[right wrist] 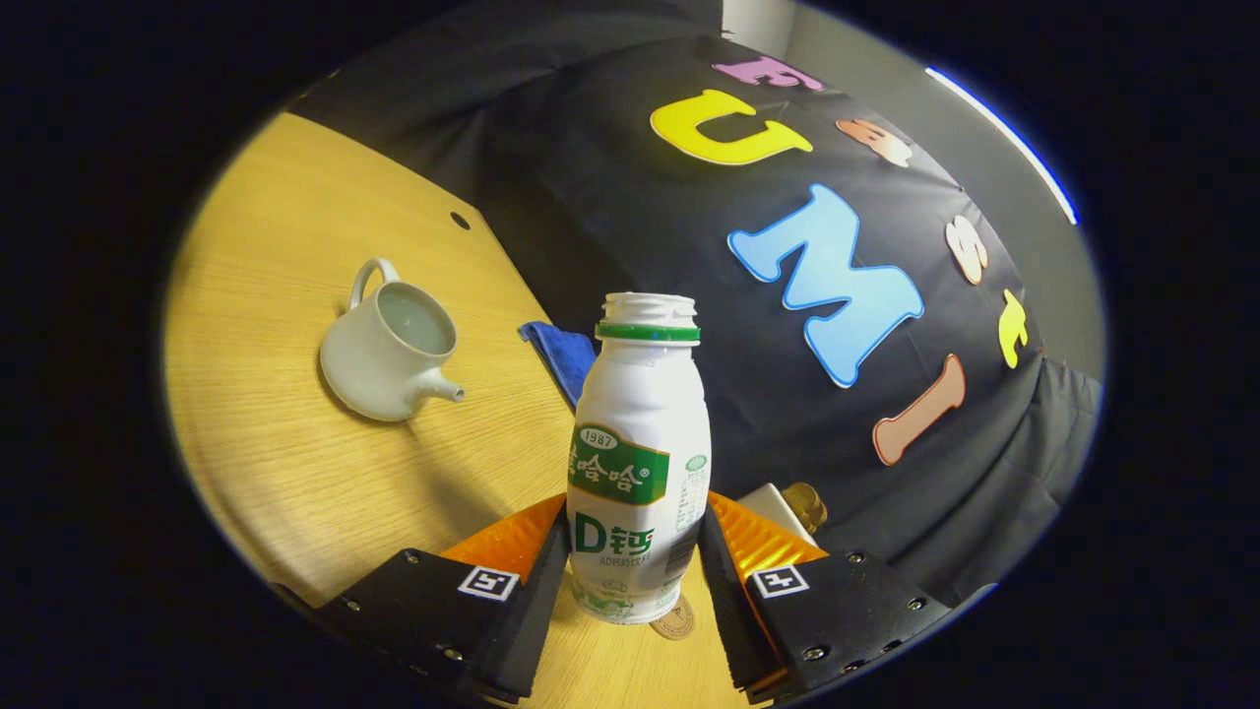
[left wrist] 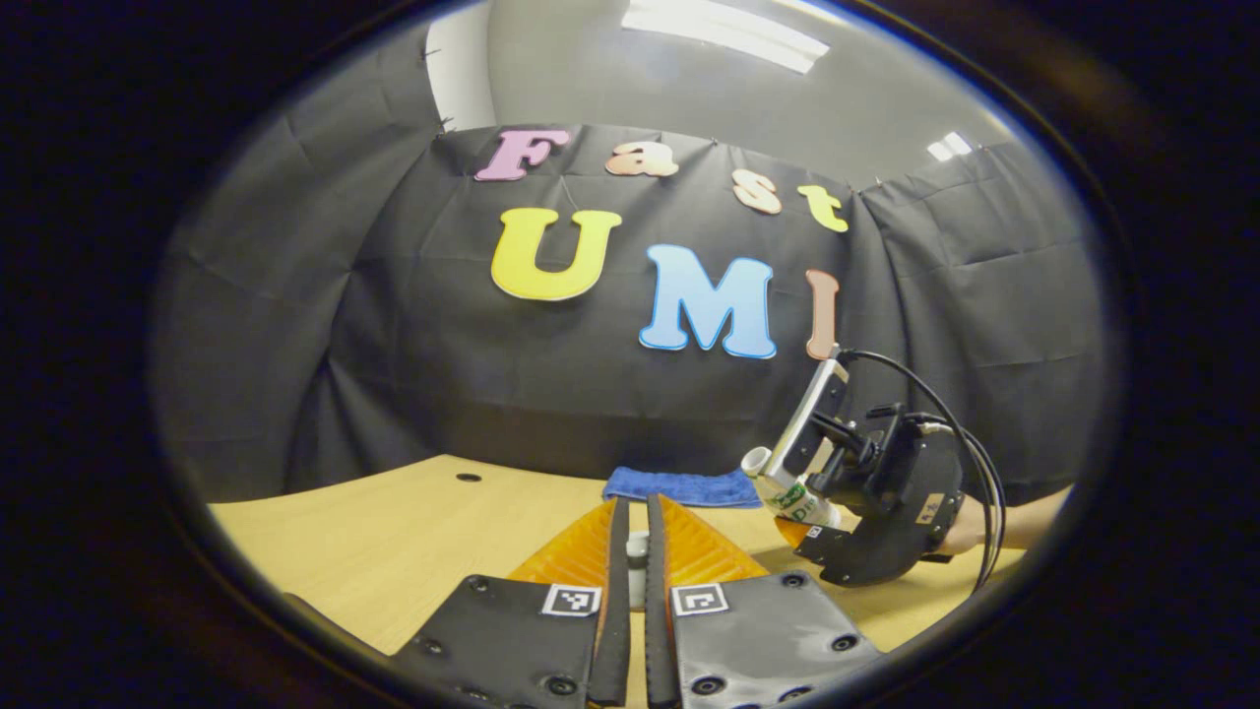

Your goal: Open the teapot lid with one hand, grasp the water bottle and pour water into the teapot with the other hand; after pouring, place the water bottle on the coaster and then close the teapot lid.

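Between the fingers of the right gripper [right wrist: 635, 566] we hold the capless water bottle [right wrist: 638, 473], its long axis tilted toward the open teapot [right wrist: 387, 354], which lies ahead and to the left on the table [right wrist: 295, 492]. Our left gripper [left wrist: 636, 581] pinches a small pale piece, seemingly the lid [left wrist: 637, 561], though we cannot tell for sure. A coaster [right wrist: 677, 620] peeks out below the bottle's base.
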Demonstrator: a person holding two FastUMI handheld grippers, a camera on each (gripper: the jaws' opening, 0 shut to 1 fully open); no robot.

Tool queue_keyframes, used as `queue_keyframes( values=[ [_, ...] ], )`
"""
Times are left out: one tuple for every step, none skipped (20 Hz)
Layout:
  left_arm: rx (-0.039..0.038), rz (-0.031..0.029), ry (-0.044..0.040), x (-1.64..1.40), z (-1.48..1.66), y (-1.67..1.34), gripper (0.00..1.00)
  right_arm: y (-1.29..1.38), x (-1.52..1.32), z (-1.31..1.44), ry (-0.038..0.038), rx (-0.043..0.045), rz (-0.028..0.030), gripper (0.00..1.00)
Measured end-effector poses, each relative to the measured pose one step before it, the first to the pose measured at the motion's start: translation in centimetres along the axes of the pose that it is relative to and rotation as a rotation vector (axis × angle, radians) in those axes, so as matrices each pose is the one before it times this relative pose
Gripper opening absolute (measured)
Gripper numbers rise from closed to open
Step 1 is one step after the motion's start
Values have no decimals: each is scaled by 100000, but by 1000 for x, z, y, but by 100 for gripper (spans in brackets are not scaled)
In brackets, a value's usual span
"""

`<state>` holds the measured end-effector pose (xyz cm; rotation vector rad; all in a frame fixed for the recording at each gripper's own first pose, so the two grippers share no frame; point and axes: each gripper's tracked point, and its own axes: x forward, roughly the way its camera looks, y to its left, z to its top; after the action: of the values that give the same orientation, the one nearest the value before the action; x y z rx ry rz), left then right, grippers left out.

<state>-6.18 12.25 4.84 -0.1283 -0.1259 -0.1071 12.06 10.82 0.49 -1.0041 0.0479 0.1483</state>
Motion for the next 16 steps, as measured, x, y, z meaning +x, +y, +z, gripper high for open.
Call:
queue_keyframes(
  values=[
    [896, 604, 709, -79, -288, 295, 17, 189, 77, 51, 505, -3412, 28, 71],
    [507, 479, 530, -61, -171, 206, 17, 190, 239, 142, 98, -3291, 46, 71],
    [5, 575, 95, -192, -108, 167, 17, 35, 82, 103, -139, -2983, -224, 71],
    [-262, 960, 183, -79, -52, 340, 12, 68, 30, 102, 22, -3306, -228, 71],
    [-248, 726, 152, -63, -73, 266, 17, 172, 138, 340, -332, -3201, -451, 71],
    [-96, 457, -31, -29, 89, 146, 17, 259, 258, 359, -575, -3490, -626, 71],
    [-72, 407, -74, -56, -39, 106, 17, -148, 110, 323, -376, -3537, -1341, 71],
    [44, 164, -118, -49, 156, 33, 12, -171, 156, 269, -485, -3422, -1233, 71],
    [263, 193, 52, 48, -56, -18, 17, -19, 265, 243, -30, -3363, -602, 71],
    [436, 205, -78, -6, 100, 65, 17, 186, 235, 30, -516, -2705, -203, 71],
    [564, 325, -125, -41, 19, 24, 17, 80, 257, 243, -1155, -2513, -614, 71],
    [434, 31, -408, -38, 148, -4, 17, 77, 307, -108, 684, -3110, -513, 71],
    [346, -70, -442, -134, 3, -118, 17, 57, 96, 99, -420, -2167, -266, 68],
    [327, 12, -400, 46, 237, 39, 12, 27, 165, 23, -393, -1526, -288, 71],
    [379, 2, -141, -127, 23, -89, 12, -110, -204, 50, -212, -1405, -336, 71],
    [281, 69, -287, -112, 181, 4, 17, 50, 86, 139, -443, -1694, -313, 71]
  ],
)
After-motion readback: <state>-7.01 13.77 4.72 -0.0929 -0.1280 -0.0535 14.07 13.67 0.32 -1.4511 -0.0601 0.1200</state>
